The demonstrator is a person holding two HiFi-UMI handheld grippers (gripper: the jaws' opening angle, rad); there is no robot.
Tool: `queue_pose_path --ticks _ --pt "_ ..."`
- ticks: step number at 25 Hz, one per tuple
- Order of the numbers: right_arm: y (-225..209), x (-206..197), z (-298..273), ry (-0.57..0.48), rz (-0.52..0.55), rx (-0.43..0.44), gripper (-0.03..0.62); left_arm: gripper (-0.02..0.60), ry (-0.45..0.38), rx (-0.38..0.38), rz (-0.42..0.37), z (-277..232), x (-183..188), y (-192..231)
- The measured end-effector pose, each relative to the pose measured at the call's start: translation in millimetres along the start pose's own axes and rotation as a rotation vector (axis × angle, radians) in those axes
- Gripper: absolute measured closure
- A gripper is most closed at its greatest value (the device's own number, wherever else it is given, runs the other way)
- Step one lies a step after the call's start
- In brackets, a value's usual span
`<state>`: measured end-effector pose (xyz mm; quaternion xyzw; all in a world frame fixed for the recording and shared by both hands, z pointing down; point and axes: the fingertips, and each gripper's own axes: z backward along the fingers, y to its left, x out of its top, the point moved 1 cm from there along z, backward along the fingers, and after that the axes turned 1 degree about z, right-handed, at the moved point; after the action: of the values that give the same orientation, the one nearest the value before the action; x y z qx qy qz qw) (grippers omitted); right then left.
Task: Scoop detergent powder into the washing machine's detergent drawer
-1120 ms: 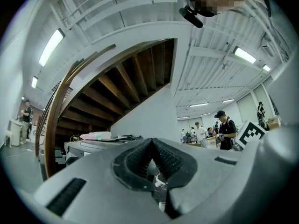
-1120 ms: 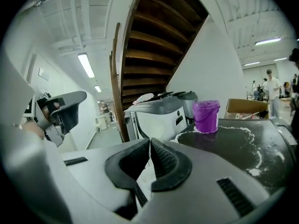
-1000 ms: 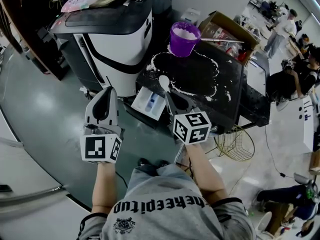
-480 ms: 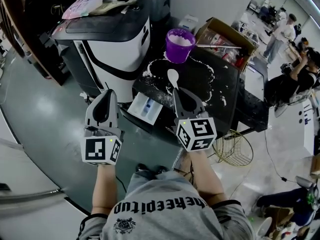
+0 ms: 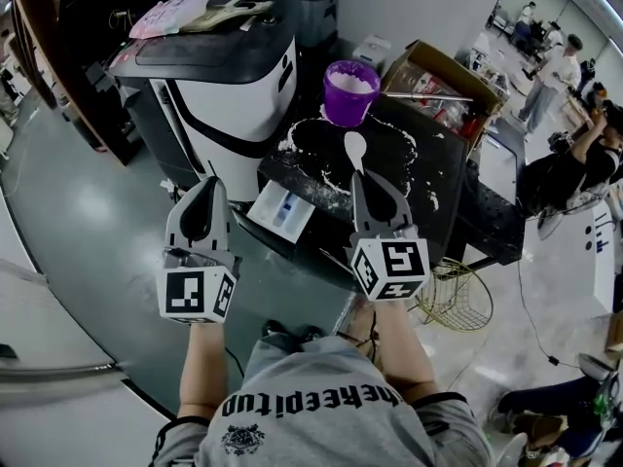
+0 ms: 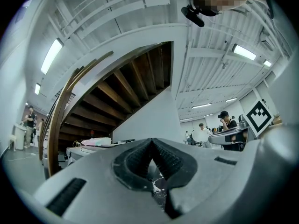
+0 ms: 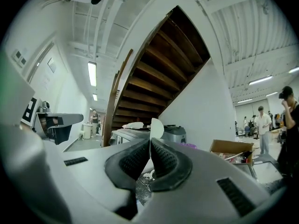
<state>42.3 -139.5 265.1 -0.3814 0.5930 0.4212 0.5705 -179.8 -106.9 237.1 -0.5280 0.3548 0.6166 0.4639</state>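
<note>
R gripper (image 5: 362, 176) clamped on spoon (image 5: 355, 147), moved off drawer (image 5: 285, 209) toward powder tub (image 5: 349, 92); prob. re-scooping. L gripper (image 5: 201, 189) closed, empty.

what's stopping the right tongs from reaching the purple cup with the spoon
Probably nothing, so likely yes: the right tongs, shut on the spoon, point it at the purple cup, and only powder-dusted table lies between them. The cup's top is open.

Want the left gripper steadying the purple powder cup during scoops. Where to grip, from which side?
Grip the purple cup by its side wall below the rim, fingers across the round body: it stands upright, full of powder. Probably come from the near left; the spoon in the right gripper takes the near side, a cardboard box crowds its right.
</note>
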Motion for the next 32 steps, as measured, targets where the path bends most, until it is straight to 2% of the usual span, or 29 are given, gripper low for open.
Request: queue_pose_path --ticks 11,32 --pt "-13 8 21 -0.048 0.018 -0.014 0.588 0.578 -0.002 0.007 0.000 5 2 -20" --pt "-10 7 30 -0.049 0.028 0.002 0.588 0.578 -0.006 0.004 0.013 6 3 -33"
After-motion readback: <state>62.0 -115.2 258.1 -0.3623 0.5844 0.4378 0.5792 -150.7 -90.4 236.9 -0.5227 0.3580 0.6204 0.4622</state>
